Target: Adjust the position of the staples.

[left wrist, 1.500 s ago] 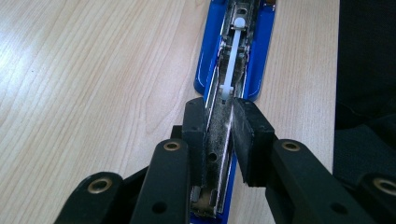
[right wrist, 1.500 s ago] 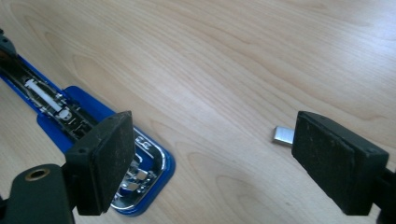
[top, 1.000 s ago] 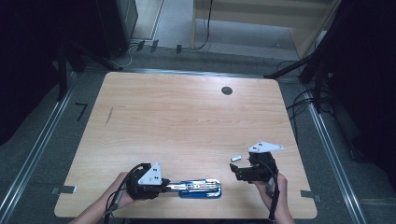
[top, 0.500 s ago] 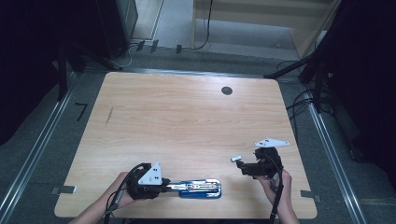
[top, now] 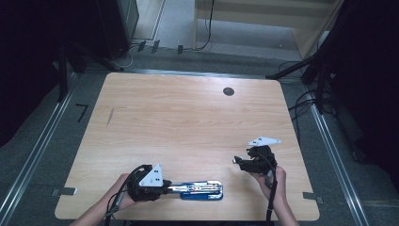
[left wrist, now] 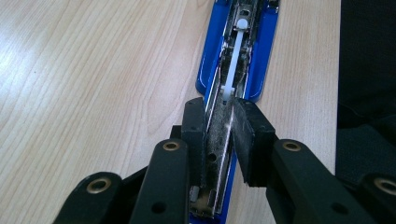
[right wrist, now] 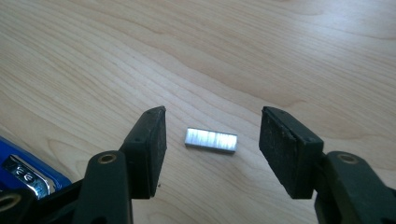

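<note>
A blue stapler (top: 202,190) lies flipped open along the table's near edge. My left gripper (top: 170,188) is shut on its metal magazine arm (left wrist: 218,140), above the blue base (left wrist: 264,51); the pads (left wrist: 195,135) press both sides. A short silver strip of staples (right wrist: 211,140) lies flat on the wood, seen as a pale speck (top: 234,160) from above. My right gripper (right wrist: 215,119) straddles it. Its jaws have just been closing, and a gap remains on each side of the strip. The right gripper (top: 239,162) sits at the near right, pointing left.
The wooden table (top: 188,117) has a dark round grommet (top: 228,91) near its far edge. A corner of the blue stapler (right wrist: 28,172) shows left of my right jaws. Cables and metal rails run along the floor around the table.
My right gripper has shifted slightly and sunk toward the table around the staple strip, with its jaws narrower. The left gripper and the stapler have not moved.
</note>
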A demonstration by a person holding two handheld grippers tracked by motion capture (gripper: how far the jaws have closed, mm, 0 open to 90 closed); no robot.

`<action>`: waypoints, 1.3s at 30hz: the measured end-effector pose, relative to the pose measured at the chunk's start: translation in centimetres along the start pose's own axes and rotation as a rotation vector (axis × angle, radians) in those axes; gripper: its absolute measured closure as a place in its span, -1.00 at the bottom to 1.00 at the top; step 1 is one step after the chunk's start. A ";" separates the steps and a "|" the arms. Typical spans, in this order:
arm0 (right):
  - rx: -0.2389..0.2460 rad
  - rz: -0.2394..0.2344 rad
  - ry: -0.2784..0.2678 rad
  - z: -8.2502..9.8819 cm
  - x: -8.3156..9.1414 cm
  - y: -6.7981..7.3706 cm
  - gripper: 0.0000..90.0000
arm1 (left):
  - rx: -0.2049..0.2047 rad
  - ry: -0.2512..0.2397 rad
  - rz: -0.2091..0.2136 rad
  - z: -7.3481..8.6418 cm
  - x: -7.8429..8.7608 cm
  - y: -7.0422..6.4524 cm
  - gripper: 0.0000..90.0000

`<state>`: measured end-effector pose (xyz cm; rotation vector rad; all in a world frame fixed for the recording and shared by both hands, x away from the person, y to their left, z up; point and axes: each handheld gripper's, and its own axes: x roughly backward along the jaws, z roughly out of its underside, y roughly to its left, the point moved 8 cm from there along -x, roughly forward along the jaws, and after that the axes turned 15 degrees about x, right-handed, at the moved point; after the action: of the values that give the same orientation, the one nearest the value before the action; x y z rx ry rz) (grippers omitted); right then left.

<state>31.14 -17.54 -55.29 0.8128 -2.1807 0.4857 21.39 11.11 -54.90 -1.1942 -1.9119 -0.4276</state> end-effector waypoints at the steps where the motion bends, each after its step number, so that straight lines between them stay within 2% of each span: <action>1: 0.001 0.002 0.011 0.0 -0.5 0.1 -0.05 | -0.002 0.001 0.000 0.0 0.0 0.0 0.68; 3: -0.008 0.007 0.017 0.0 -0.9 0.2 -0.05 | -0.002 0.000 0.000 0.0 0.0 0.0 0.68; 5: -0.026 0.027 0.047 0.2 -1.8 0.2 -0.07 | -0.003 0.000 0.000 0.0 0.0 0.0 0.68; 11: -0.044 0.071 0.064 0.1 -2.7 -0.2 -0.10 | -0.002 0.001 0.005 0.0 0.0 0.1 0.68; 17: -0.037 0.099 0.097 0.2 -3.7 -0.7 -0.10 | 0.001 -0.001 0.003 0.0 0.0 0.0 0.68; 25: -0.025 0.085 0.153 0.7 -4.2 -0.8 -0.10 | 0.003 0.000 0.002 0.0 0.0 0.0 0.68; 36: -0.017 0.074 0.202 1.7 -3.3 -1.2 -0.09 | -0.001 -0.002 0.002 -0.1 -0.1 0.0 0.68; 39: -0.028 0.065 0.217 2.1 -3.0 -1.3 -0.06 | -0.002 -0.002 0.002 -0.1 -0.1 0.0 0.68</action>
<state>32.50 -18.45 -58.81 0.6443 -2.0134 0.5490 21.41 10.99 -54.92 -1.1986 -1.9120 -0.4272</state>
